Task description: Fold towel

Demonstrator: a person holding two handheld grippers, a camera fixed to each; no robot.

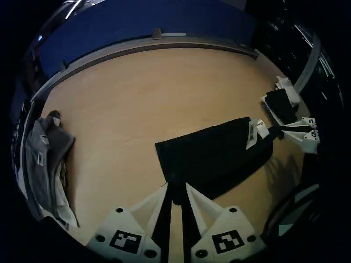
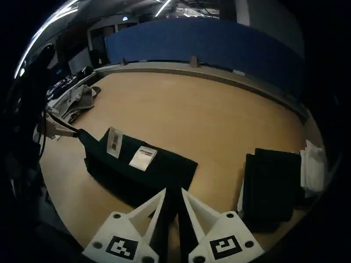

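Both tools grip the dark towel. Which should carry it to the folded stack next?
Right, likely. The folded stack sits beside the right tool; the left tool holds the dark towel at its other end, nearer the grey pile.

In the left gripper view, bare tabletop (image 1: 153, 96) spans the upper middle; a grey cloth heap (image 1: 46, 162) crowds the left edge, a blue partition (image 1: 145, 19) the top.
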